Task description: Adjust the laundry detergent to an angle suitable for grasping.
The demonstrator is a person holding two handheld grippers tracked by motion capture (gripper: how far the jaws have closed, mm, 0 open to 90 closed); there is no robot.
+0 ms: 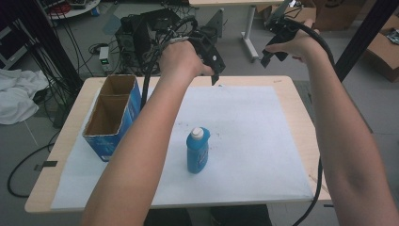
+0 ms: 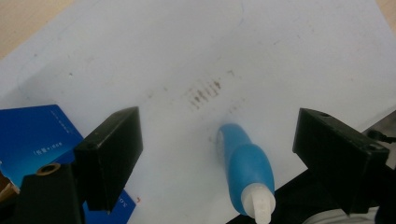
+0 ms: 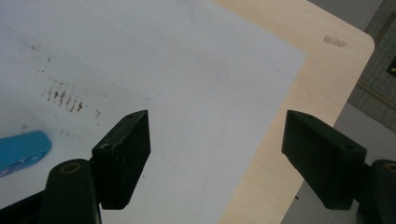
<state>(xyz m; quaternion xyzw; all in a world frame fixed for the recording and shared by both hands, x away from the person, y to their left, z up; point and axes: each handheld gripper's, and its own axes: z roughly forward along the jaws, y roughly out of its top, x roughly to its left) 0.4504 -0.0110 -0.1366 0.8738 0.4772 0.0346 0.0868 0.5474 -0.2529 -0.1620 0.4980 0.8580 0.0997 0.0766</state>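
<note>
Left claw (image 1: 212, 70) held high over the far middle of the bench (image 1: 291, 89), jaws wide apart, nothing between them. In the left gripper view the left claw (image 2: 217, 154) looking down on the blue bottle (image 2: 245, 170), seen between the two jaws but well below them, not touched. Right claw (image 1: 273, 51) lifted beyond the far right edge of the bench, jaws also wide apart and empty; in the right gripper view the right claw (image 3: 217, 156) above the right border of the white sheet (image 3: 187, 70) and the bare wood beside it.

Blue bottle (image 1: 197, 150) with white cap upright on the white sheet (image 1: 254, 141), near the middle, a little toward the near side. Some small brown marks on the sheet just beside the bottle. Open blue carton (image 1: 113, 115) on the left part of the bench, brown inside, two compartments, both looking empty. Both forearms reaching in from the near side.
</note>
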